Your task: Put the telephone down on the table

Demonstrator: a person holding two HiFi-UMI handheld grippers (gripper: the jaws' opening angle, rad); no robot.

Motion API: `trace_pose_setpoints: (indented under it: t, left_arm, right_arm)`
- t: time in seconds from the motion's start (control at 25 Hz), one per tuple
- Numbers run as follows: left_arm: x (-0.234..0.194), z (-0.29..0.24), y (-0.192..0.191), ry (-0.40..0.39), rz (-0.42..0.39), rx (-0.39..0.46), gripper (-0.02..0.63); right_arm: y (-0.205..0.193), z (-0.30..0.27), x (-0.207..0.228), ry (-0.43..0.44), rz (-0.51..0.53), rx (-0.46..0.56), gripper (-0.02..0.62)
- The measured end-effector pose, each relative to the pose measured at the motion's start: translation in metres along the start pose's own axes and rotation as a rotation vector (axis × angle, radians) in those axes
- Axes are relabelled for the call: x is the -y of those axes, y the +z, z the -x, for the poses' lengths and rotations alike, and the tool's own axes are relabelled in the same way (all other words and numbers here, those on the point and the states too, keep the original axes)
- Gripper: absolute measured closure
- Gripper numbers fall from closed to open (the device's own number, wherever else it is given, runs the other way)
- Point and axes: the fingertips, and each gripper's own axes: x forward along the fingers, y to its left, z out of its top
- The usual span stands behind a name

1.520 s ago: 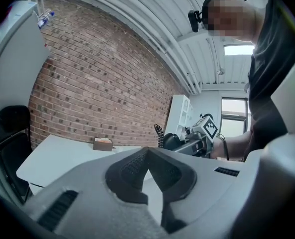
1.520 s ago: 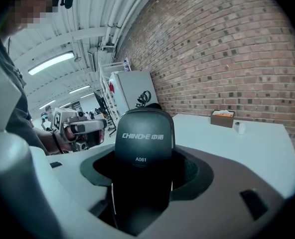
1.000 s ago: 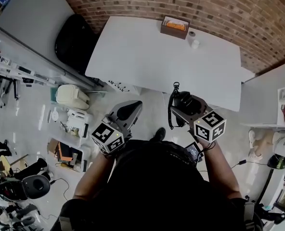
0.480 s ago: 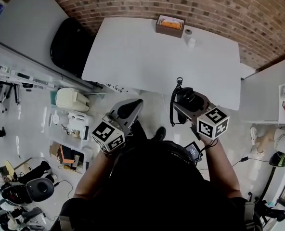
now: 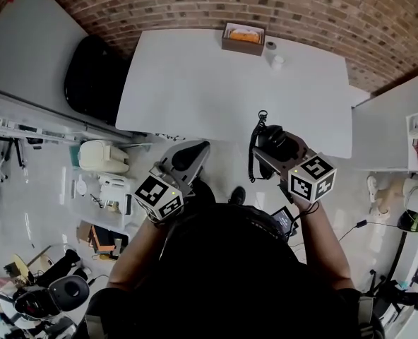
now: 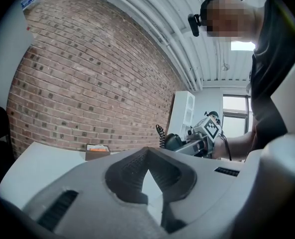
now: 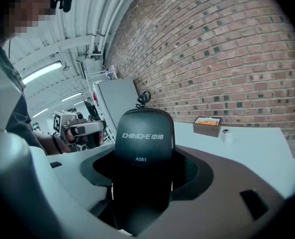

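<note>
A black telephone handset [image 7: 143,133] with a coiled cord [image 5: 252,162] is clamped upright between the jaws of my right gripper [image 7: 142,156]. In the head view the right gripper [image 5: 272,147] holds it over the floor, just short of the white table's [image 5: 216,83] near edge. My left gripper [image 5: 188,157] hovers lower left of it, also in front of the table. The left gripper's [image 6: 147,171] jaws are shut with nothing between them.
At the table's far edge stand a brown box with orange contents [image 5: 243,37] and two small white items [image 5: 277,61]. A black chair [image 5: 89,76] is left of the table, a grey table [image 5: 25,48] beyond it. Clutter covers the floor at left [image 5: 103,168].
The right gripper with the telephone has edged slightly toward the table's near edge. The left gripper has barely moved. The head view has shifted a little.
</note>
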Motion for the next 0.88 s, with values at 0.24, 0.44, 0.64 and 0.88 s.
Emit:
trace_pose_setpoints:
  t: [0.24, 0.44, 0.64, 0.88]
  left_arm:
    - [-0.048, -0.003, 0.009, -0.057, -0.009, -0.012, 0.600]
    - [-0.096, 0.000, 0.023, -0.099, -0.020, -0.008, 0.600]
    - [-0.142, 0.015, 0.039, -0.131, -0.038, -0.008, 0.600]
    - [-0.187, 0.038, 0.042, -0.166, -0.029, -0.027, 0.600]
  right_arm:
    - [0.018, -0.037, 0.005, -0.044, -0.016, 0.003, 0.308]
    - [0.041, -0.077, 0.005, -0.082, -0.017, 0.005, 0.308]
    - [0.066, -0.117, -0.001, -0.118, -0.023, 0.018, 0.308]
    - [0.090, -0.156, -0.011, -0.157, -0.025, 0.038, 0.308]
